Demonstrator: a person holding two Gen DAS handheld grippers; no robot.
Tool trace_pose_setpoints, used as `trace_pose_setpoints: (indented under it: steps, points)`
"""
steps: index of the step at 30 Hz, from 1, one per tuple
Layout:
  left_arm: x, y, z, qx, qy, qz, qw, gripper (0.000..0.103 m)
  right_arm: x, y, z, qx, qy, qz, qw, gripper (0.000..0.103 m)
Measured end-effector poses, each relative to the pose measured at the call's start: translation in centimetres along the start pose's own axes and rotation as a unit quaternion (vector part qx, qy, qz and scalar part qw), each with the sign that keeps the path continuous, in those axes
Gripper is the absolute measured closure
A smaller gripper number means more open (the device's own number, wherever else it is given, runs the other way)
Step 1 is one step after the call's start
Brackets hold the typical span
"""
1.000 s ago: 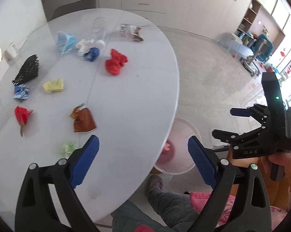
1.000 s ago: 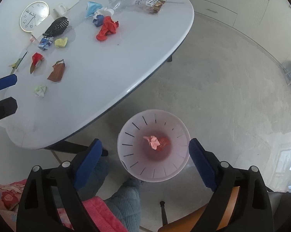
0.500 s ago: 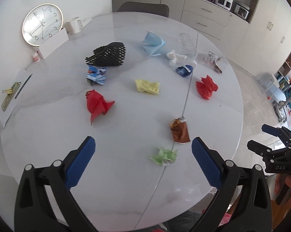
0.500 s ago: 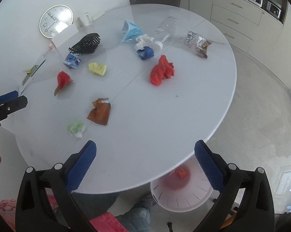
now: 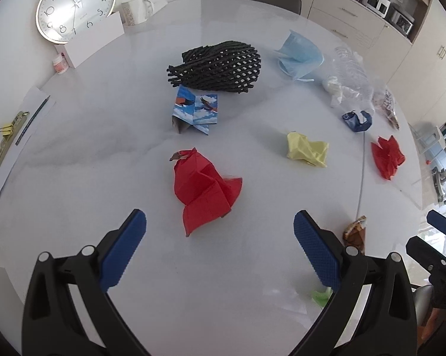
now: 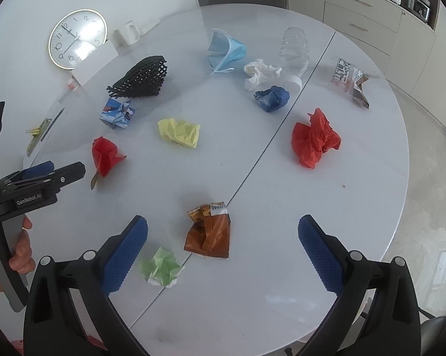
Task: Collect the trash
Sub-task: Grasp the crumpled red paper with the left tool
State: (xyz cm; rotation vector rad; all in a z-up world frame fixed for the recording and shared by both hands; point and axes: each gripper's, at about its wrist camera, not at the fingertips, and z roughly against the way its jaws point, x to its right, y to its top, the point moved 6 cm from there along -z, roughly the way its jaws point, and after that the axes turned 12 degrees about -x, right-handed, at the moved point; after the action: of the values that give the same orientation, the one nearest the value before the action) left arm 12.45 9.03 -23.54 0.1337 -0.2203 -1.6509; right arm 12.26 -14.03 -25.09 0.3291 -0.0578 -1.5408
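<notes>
Over the round table, our left gripper spreads its jaws before the folded red paper near the left edge; our right gripper, equally released, frames the brown wrapper by the near edge: both look light, crushable, best pinched across their bulk

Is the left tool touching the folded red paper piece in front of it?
Apart. The left wrist view shows bare white table between the open left tool and the folded red paper piece; neither blue pad reaches it.
</notes>
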Motion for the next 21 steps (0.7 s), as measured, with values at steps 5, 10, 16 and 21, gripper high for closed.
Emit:
trace_pose_setpoints:
  steps: [5, 10, 16, 21]
  points:
    - [-0.1, 1.5, -4.1, -0.023, 0.04, -0.003, 0.999, 0.008, -0.2, 1.0, -2.1, -0.012, -0.005, -0.025, 1.0, 0.002]
    - [-0.3, 2.5, -6.4, -0.03, 0.066, -0.006, 0.9973, 0.009, 0.0, 1.0, -3.5, -0.027, -0.015, -0.034, 0.999, 0.002]
    - [-0.8, 3.1, -7.6, -0.043, 0.046, -0.015, 0.9979, 0.032, 0.5, 0.4, -4.8, -0.045, -0.02, -0.043, 0.998, 0.002]
    - [-1.5, 3.4, -7.5, -0.037, 0.028, -0.019, 0.9987, 0.034, 0.0, 1.5, -5.2, -0.042, -0.014, -0.029, 0.999, 0.002]
